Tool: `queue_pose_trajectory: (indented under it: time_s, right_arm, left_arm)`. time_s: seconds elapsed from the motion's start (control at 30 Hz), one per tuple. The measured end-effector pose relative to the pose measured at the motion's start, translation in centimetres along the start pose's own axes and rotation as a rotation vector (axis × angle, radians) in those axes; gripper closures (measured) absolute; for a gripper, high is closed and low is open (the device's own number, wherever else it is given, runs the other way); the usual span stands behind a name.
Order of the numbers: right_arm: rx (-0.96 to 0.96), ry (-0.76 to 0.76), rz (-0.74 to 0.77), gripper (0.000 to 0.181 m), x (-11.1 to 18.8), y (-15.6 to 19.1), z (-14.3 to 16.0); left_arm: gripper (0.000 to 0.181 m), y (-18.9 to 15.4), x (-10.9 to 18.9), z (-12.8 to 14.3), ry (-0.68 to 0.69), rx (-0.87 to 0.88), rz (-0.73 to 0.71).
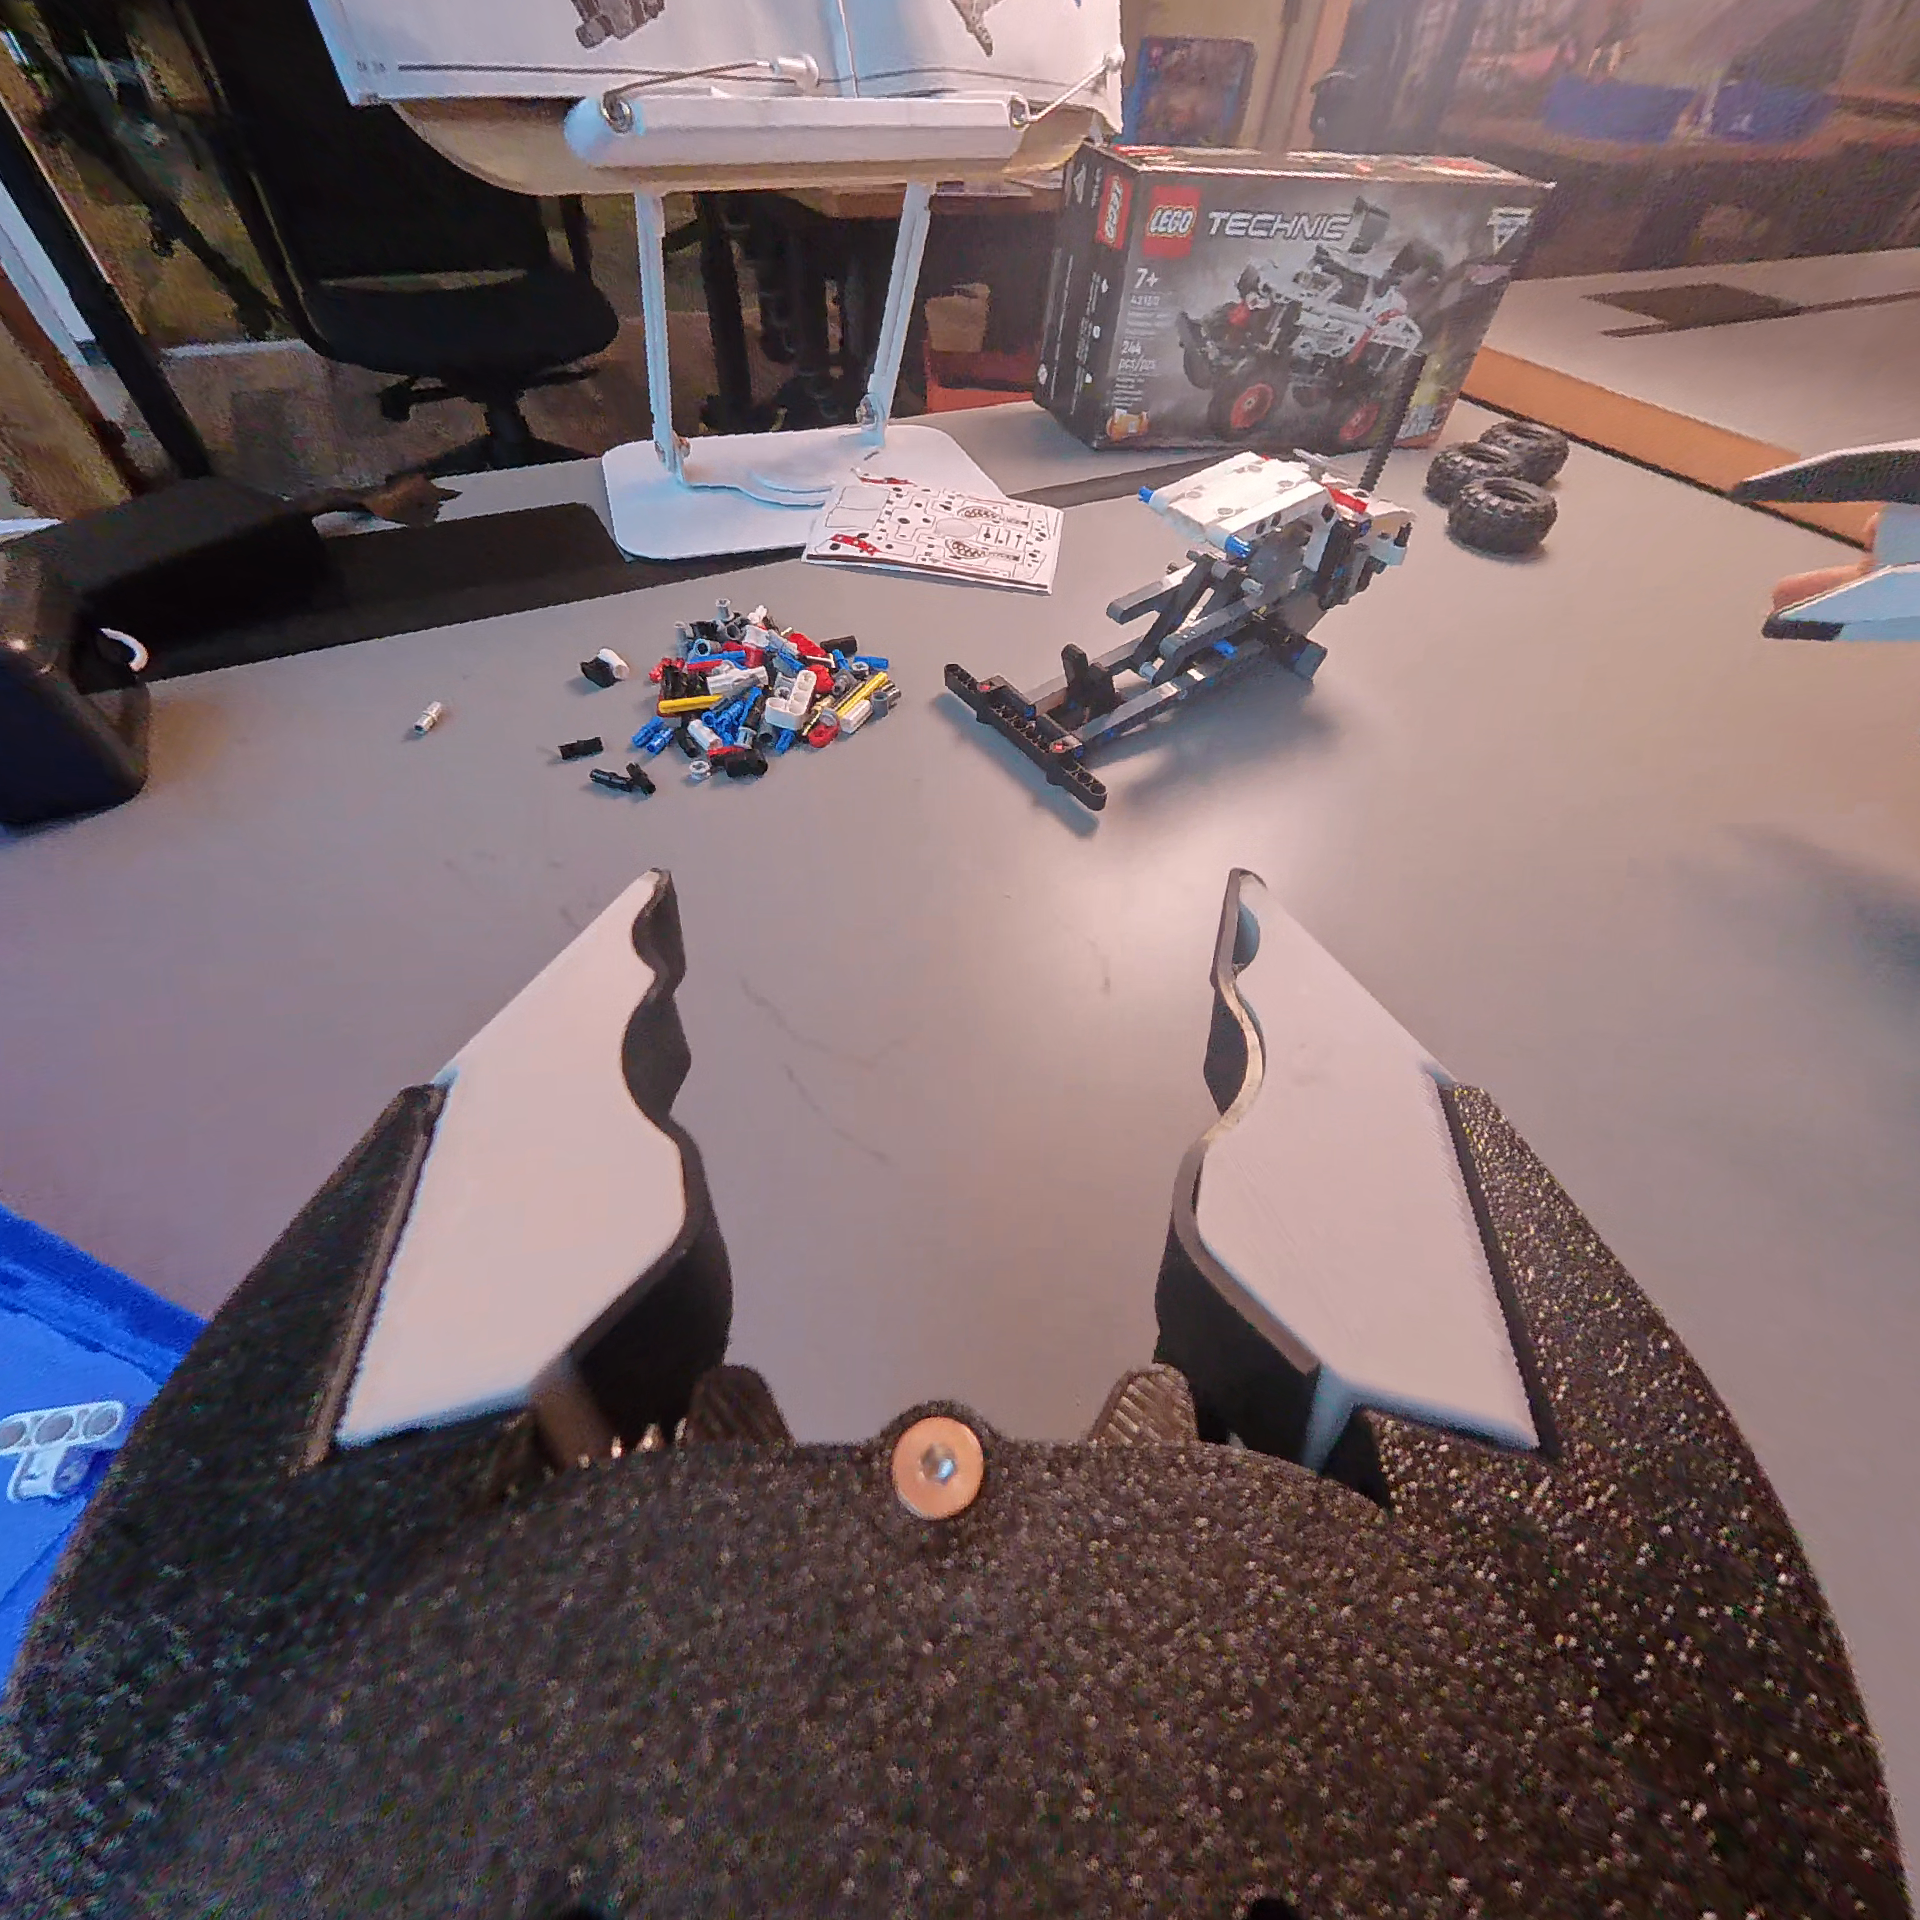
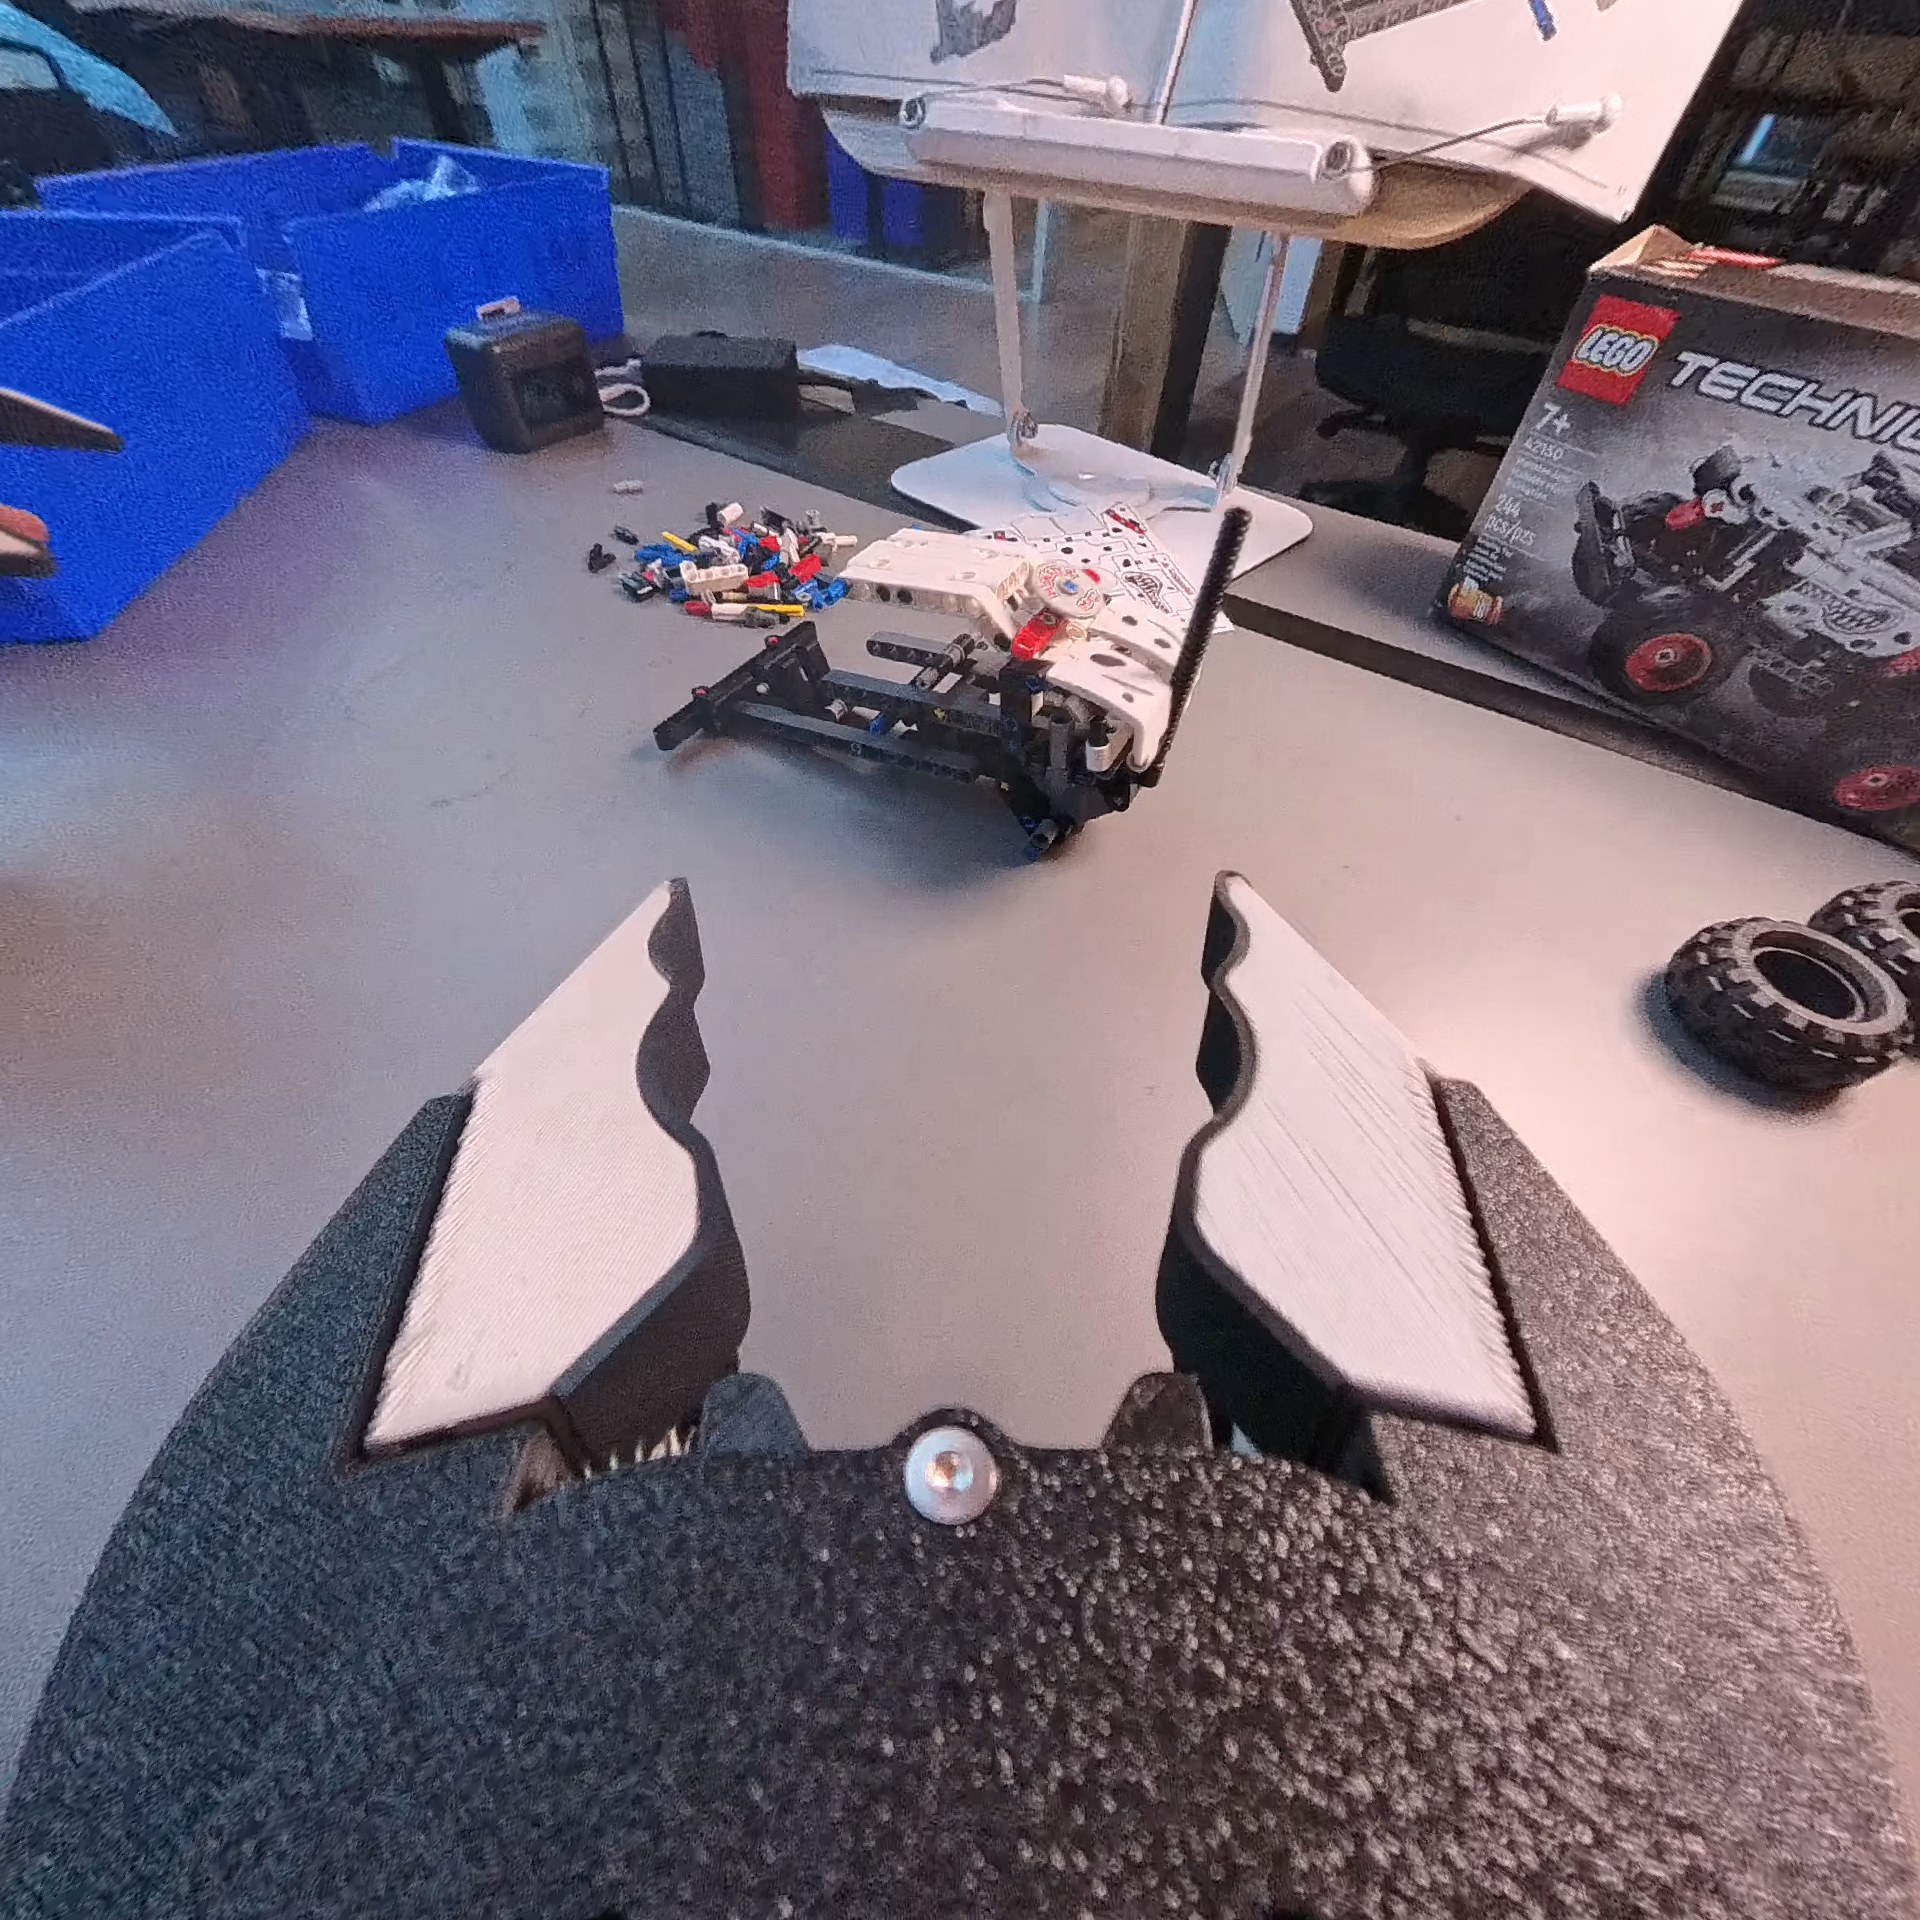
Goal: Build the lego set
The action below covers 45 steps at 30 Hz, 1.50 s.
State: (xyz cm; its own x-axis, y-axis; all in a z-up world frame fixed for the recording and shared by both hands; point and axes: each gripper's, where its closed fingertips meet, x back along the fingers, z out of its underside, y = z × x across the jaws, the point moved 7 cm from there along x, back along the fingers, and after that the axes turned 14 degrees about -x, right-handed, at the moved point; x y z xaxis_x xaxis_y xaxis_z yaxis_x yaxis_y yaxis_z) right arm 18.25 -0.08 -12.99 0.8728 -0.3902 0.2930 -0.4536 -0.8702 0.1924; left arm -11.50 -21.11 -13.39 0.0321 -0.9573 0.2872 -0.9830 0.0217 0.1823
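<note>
Lying lengthwise, truck chassis (image 2: pixel 935 707) bumper leftward; left gripper (image 1: pixel 945 883), right gripper (image 2: pixel 951 888) gaping, empty.

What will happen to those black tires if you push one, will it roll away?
Probably not while flat. The black tires lie on their sides on the grey table, so a push would likely just slide one. Tipped onto its tread, it could well roll. They look rubbery and hollow, so probably light, and the open right gripper might squash one slightly.
</note>
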Motion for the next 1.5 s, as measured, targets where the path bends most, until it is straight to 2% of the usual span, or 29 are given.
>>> queue_pose_trajectory:
  time_s: [0.6, 0.9, 1.0, 1.1, 1.27, 1.37, 1.5]
  right_arm:
    - [0.01, 0.012, -0.012, 0.086, -0.4, 0.2, 0.5]
    - [0.018, -0.026, -0.032, 0.096, 0.1, 0.3, 0.1]
    - [0.028, -0.028, -0.036, 0.1, 0.0, 0.3, 0.2]
    - [0.037, -0.032, -0.053, 0.104, -0.3, 0.4, 0.3]
    - [0.063, -0.131, -0.12, 0.131, -0.6, 1.1, -0.8]
    - [0.055, -0.164, -0.144, 0.148, -1.3, 1.2, -1.9]
    - [0.081, -0.218, -0.16, 0.167, -3.0, 1.4, -4.3]
  left_arm:
    - [0.081, 0.0, -0.5, 0.3, 0.022, -0.009, -0.01]
    - [0.085, -0.6, -0.4, -0.2, 0.004, -0.068, -0.003]
    - [0.1, -0.6, -0.1, -0.4, -0.027, -0.075, -0.013]
    - [0.124, -0.3, 0.1, -0.9, -0.088, -0.063, -0.011]
    - [0.159, 0.7, -0.1, -2.9, -0.232, -0.083, -0.027]
    - [0.169, 1.6, -1.2, -4.6, -0.288, -0.123, -0.058]
    - [0.175, 3.1, -4.3, -7.7, -0.341, -0.14, -0.081]
